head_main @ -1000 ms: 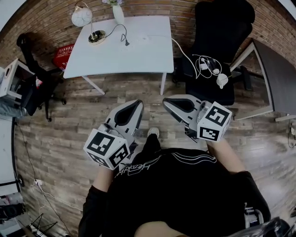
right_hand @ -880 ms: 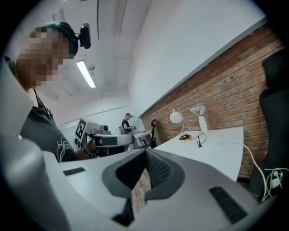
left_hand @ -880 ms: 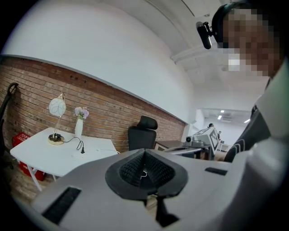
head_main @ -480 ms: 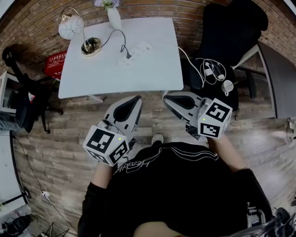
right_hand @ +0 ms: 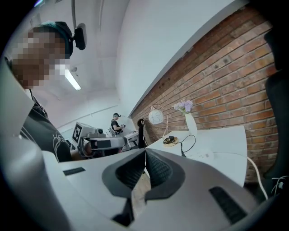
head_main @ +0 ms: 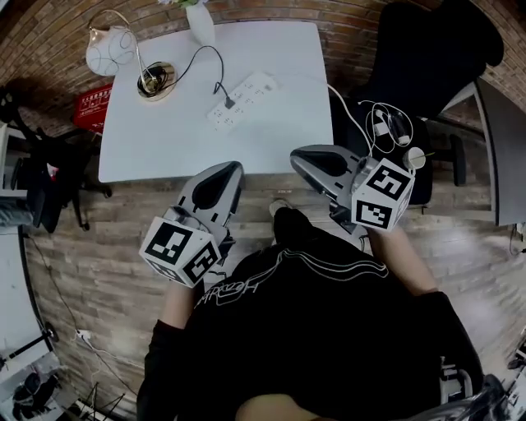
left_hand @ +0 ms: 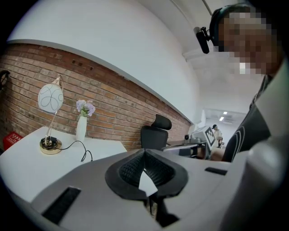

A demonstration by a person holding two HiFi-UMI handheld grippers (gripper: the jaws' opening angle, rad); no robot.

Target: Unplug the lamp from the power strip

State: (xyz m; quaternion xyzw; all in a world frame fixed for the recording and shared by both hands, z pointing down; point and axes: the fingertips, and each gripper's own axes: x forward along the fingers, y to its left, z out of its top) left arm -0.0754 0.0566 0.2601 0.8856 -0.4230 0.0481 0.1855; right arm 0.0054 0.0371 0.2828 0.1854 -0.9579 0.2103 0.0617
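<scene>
A white globe lamp [head_main: 109, 49] with a gold base [head_main: 154, 82] stands at the far left of the white table [head_main: 164, 140]. Its black cord [head_main: 204, 56] runs to a plug [head_main: 227, 102] seated in the white power strip [head_main: 243, 99] near the table's middle. My left gripper [head_main: 231, 169] hangs over the table's near edge, jaws shut and empty. My right gripper [head_main: 296, 158] hovers by the near right corner, also shut on nothing. The lamp [left_hand: 50, 98] and cord [left_hand: 81, 151] show in the left gripper view; the lamp [right_hand: 156, 116] and the plug [right_hand: 183, 154] appear in the right gripper view.
A white vase with flowers [head_main: 197, 18] stands at the table's far edge. A black office chair [head_main: 419, 74] with cables and earphones [head_main: 386, 123] on its seat is to the right. A red crate [head_main: 92, 103] and dark stand [head_main: 41, 164] sit left. Wooden floor lies below.
The view has closed in on the table: it now lies nearer and larger, and the power strip has come into sight. Both grippers stay shut and now reach the table's near edge.
</scene>
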